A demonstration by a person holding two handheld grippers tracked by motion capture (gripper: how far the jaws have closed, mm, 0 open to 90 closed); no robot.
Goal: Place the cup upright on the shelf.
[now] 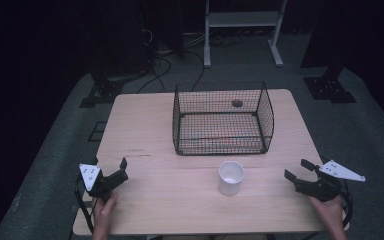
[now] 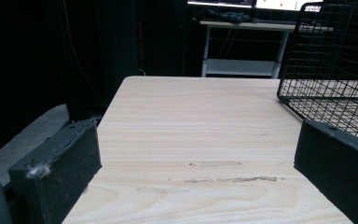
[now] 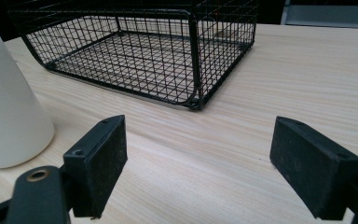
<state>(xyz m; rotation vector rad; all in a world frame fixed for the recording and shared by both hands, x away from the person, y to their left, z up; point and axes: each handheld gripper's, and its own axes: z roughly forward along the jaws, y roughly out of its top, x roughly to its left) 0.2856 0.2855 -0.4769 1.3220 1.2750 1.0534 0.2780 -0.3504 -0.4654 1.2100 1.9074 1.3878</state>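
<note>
You hold your left gripper (image 1: 111, 170) low over the near left corner of the wooden table (image 1: 145, 135), its jaws spread wide with nothing between them. From the left gripper view the bare tabletop (image 2: 200, 126) stretches ahead, and a corner of the black wire basket (image 2: 335, 60) stands off to the right. Your right gripper (image 1: 297, 170) sits at the near right edge of the table, jaws likewise spread apart and empty. In the right gripper view its two black pads (image 3: 103, 154) frame open wood, with the basket (image 3: 135, 51) ahead and the white cup (image 3: 9, 102) close by at the left. From the high view, the cup (image 1: 230, 178) stands upright on the table between your two grippers, just in front of the basket (image 1: 223, 120), apart from it. The basket sits at the middle of the table's far half, and a small dark round thing (image 1: 237, 103) shows at its far side
</note>
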